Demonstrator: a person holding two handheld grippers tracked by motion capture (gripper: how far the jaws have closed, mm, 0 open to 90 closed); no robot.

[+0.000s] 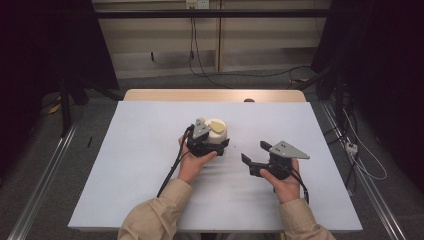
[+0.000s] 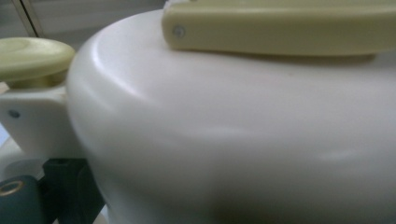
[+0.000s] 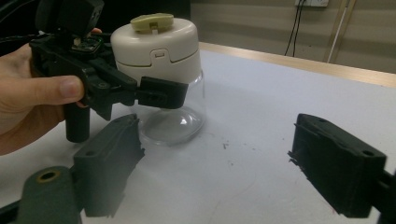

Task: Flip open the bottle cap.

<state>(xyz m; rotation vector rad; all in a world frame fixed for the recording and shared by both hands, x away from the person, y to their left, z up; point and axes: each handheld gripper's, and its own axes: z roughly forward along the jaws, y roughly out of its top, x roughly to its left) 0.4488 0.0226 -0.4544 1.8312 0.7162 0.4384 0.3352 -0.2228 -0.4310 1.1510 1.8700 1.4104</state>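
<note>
high view: left gripper [image 1: 216, 142] clamps a clear jar [image 1: 218, 134] with a cream lid near the middle of the white table [image 1: 150, 150], left hand [image 1: 192, 160] under it; right gripper [image 1: 255, 155] hovers just beside, jaws wide | left gripper view: cream lid [image 2: 233, 116] pressed close | right gripper view: jar [image 3: 163, 79] upright, left gripper's jaw across its side, own jaws wide, empty

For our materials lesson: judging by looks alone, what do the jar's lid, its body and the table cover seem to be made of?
Lid: cream plastic, satin; moulded seams and a soft sheen.
Jar body: clear glass or hard plastic, glossy; you see through it, with sharp highlights.
Table cover: pale matte sheet, possibly paper or vinyl; no glare, faint scuffs.
</note>
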